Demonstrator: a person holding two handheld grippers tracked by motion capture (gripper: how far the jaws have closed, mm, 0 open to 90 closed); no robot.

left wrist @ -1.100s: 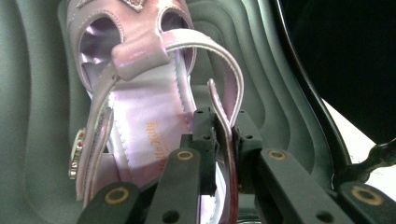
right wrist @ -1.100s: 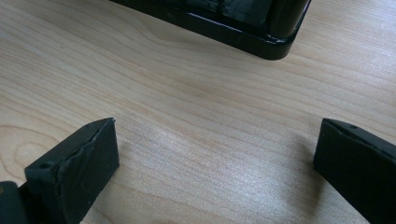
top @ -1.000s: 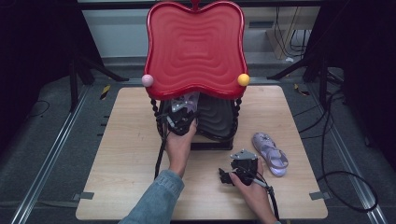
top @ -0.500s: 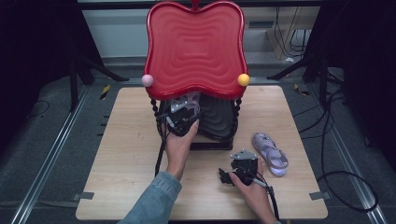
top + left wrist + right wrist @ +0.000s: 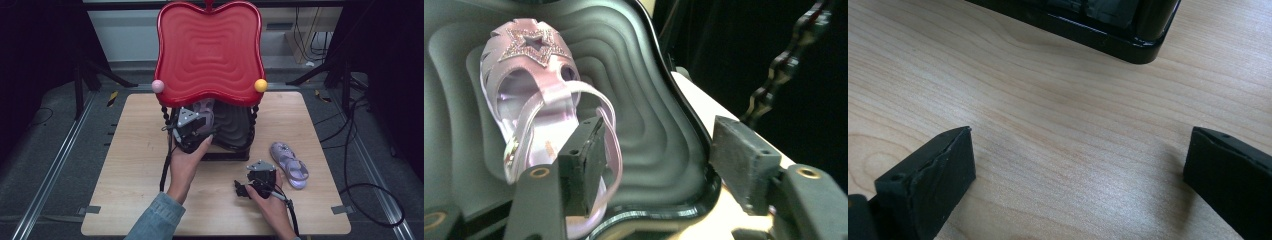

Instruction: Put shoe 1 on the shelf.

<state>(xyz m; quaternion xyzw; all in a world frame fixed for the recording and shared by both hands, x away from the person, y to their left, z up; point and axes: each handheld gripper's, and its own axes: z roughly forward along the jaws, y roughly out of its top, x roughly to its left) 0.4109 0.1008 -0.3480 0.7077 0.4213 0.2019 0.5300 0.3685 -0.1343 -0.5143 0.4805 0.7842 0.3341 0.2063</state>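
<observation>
A case stands open at the back of the table, its red apple-shaped lid (image 5: 210, 50) raised over a black ridged base (image 5: 235, 130). A lilac sandal (image 5: 205, 107) with a glitter star lies in the left of that base (image 5: 659, 130). My left gripper (image 5: 199, 120) reaches in at the sandal's heel end and is open; in the left gripper view the sandal (image 5: 534, 100) has its heel strap looping by the left jaw of my left gripper (image 5: 664, 167), nothing clamped. A matching sandal (image 5: 289, 164) lies on the table at right. My right gripper (image 5: 257, 172) rests open on the wood, left of it.
The wooden table (image 5: 130, 150) has bare room at left and front. A pink ball (image 5: 158, 86) and a yellow ball (image 5: 260, 85) flank the lid on beaded black posts. In the right gripper view the case's black corner (image 5: 1128, 45) lies just ahead of my right gripper (image 5: 1078, 175).
</observation>
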